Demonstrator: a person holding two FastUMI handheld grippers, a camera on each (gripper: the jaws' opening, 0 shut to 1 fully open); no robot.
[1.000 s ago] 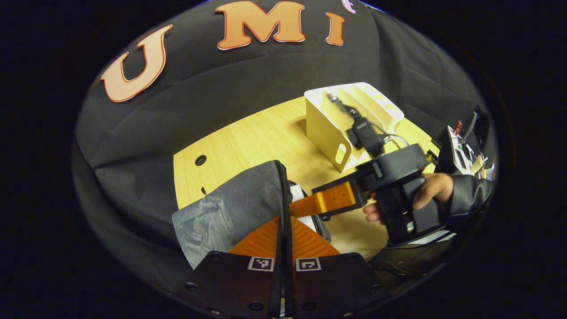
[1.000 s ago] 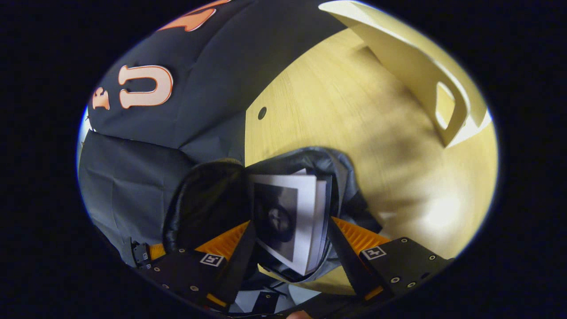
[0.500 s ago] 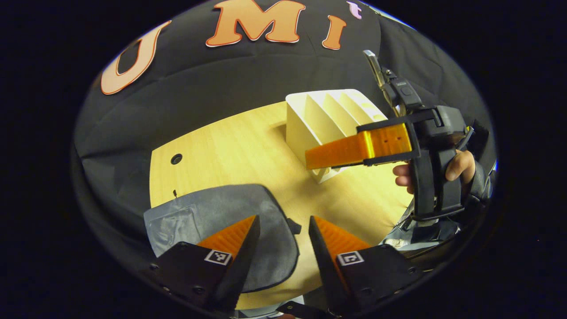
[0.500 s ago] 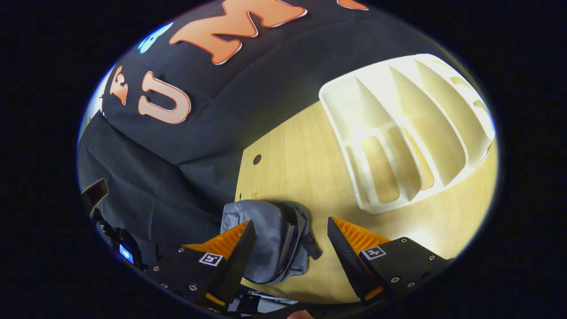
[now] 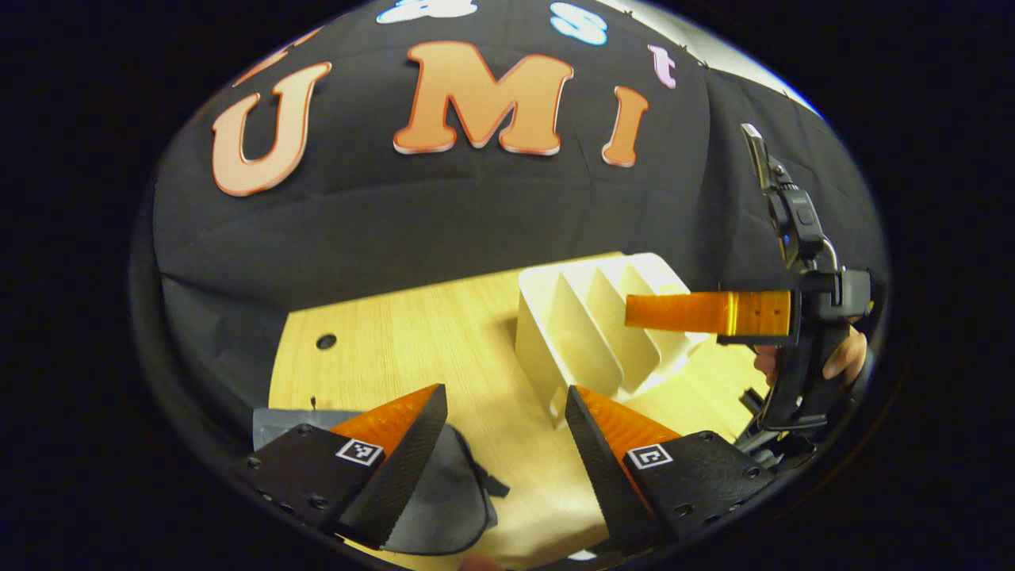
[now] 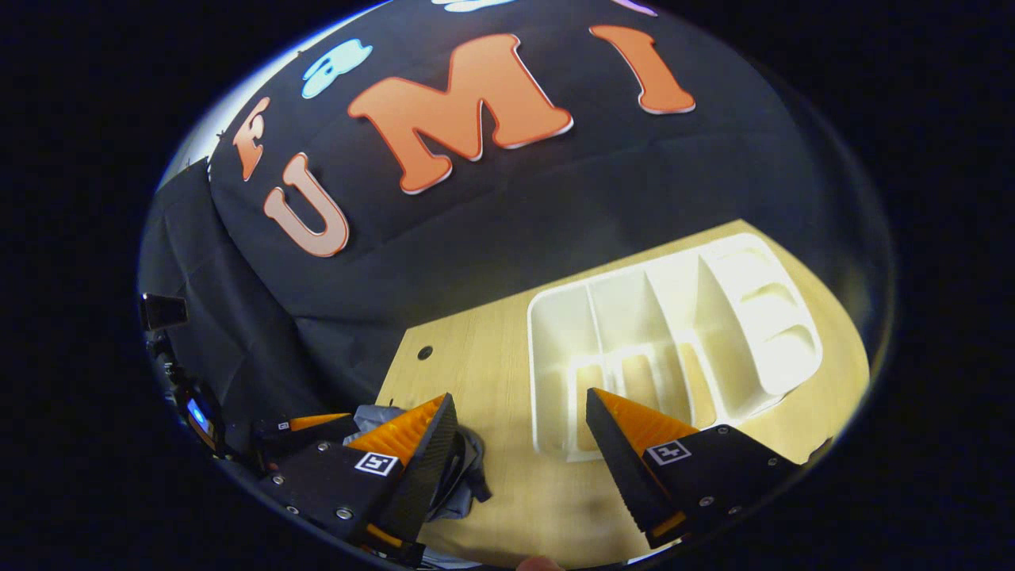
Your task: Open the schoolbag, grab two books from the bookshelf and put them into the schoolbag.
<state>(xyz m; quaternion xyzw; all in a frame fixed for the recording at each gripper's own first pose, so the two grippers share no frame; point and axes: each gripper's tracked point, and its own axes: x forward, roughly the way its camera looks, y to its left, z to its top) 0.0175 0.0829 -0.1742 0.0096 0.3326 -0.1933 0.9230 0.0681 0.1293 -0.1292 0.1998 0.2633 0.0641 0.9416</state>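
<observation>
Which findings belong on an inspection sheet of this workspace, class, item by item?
Surface: light wooden table, with a round hole.
Job's things: grey fabric schoolbag lying at the table's near edge; white plastic slotted bookshelf, slots look empty; books not visible.
Clutter: nothing seen.
Grippers: left gripper open, holding nothing; right gripper open, holding nothing, raised beside the bookshelf.
Cables: nothing seen for certain.
Surroundings: black cloth booth wall.
</observation>
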